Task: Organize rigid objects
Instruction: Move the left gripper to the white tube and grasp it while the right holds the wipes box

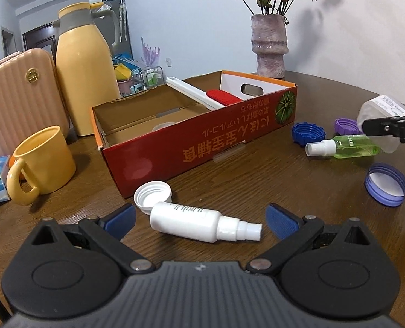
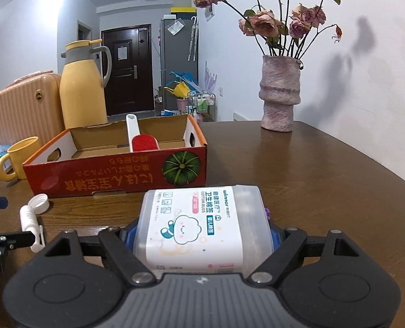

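Note:
A white spray bottle (image 1: 202, 222) lies on its side on the brown table, between the fingers of my open left gripper (image 1: 201, 218), not touched. A white cap (image 1: 153, 195) lies against it. My right gripper (image 2: 202, 239) is shut on a clear cotton-bud box (image 2: 202, 227), which also shows at the right edge of the left wrist view (image 1: 380, 109). The red cardboard box (image 1: 191, 142) holds a white-and-red brush (image 1: 202, 95) and stands behind the bottle. A green spray bottle (image 1: 344, 146), a blue cap (image 1: 309, 134), a purple cap (image 1: 346, 125) and a lilac lid (image 1: 387, 188) lie at the right.
A yellow mug (image 1: 42, 164), yellow thermos (image 1: 84, 71) and pink case (image 1: 16, 95) stand left of the red box. A pink vase of dried roses (image 1: 269, 46) stands behind it by the wall. The table edge curves at the far right (image 2: 380, 164).

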### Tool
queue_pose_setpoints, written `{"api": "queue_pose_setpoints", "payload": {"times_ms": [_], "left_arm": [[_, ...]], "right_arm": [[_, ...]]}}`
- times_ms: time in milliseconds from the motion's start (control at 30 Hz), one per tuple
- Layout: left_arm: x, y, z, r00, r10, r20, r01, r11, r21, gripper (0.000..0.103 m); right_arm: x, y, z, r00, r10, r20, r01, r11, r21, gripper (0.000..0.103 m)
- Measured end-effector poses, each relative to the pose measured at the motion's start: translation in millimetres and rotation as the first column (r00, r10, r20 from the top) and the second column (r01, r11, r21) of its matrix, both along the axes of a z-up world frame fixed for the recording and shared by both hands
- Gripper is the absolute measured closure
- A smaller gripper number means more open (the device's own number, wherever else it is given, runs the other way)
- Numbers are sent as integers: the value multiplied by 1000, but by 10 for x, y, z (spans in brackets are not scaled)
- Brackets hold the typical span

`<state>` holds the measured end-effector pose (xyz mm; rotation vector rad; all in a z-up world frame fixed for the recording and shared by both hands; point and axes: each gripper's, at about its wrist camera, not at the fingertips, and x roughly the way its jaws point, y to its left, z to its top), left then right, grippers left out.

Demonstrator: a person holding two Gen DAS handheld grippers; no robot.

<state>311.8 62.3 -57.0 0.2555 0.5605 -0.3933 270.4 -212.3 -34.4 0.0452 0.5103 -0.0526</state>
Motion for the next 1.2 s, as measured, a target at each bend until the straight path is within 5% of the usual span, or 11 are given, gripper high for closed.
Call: {"api": "queue_pose_setpoints", "payload": {"times_ms": [533,967,1200], "left_arm": [[157,32,-96,997,-77,-15,77,997,-1,0],[159,-33,-158,992,-121,20,119,990,71,0],[87,-72,-165,988,-145,56,139,985,103,19]], "right_arm": [[10,-9,-3,1000,-18,-4,18,1000,-18,21],[5,17,6,1000,-21,-3,21,999,-24,21],[-22,4,13,1000,-21,0,21,1000,-20,21]]}}
